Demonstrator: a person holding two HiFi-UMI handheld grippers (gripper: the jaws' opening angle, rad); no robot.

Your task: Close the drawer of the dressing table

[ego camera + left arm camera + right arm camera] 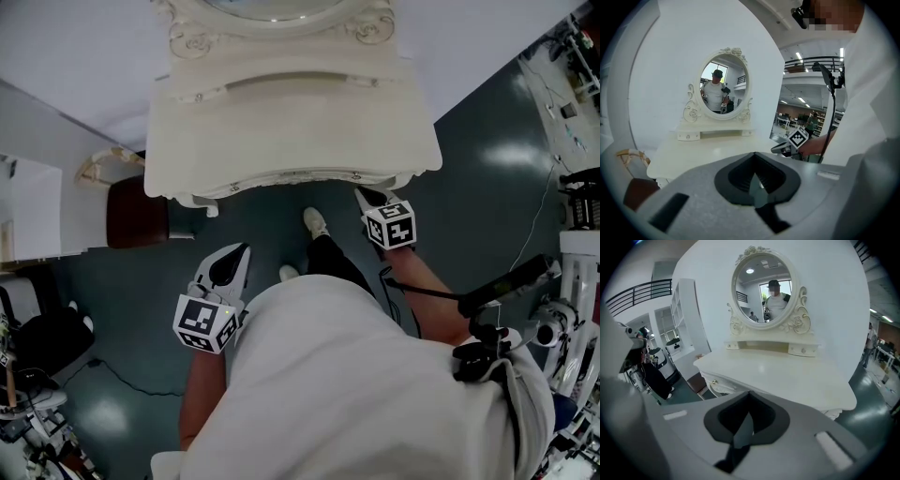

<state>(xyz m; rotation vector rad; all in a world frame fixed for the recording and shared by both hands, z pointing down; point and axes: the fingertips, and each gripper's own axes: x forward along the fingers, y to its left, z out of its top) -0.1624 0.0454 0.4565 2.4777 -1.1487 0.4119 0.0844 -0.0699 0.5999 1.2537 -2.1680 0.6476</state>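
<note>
The cream dressing table [291,122] with its oval mirror [762,289] stands in front of me against a white wall. In the right gripper view its drawer front with a small knob [713,381] sits tucked under the tabletop edge and looks pushed in. My right gripper [364,194] hangs shut and empty just off the table's front right corner, touching nothing. Farther back, over the floor on the left, my left gripper [240,251] has its jaws together and holds nothing. The left gripper view shows the table [708,154], the mirror [724,84] and the right gripper [780,149].
A brown stool [136,211] stands at the table's left side. The person's shoes [316,223] are on the dark floor under the front edge. Stands and equipment [572,309] crowd the right. A bag and cables [47,342] lie at the lower left.
</note>
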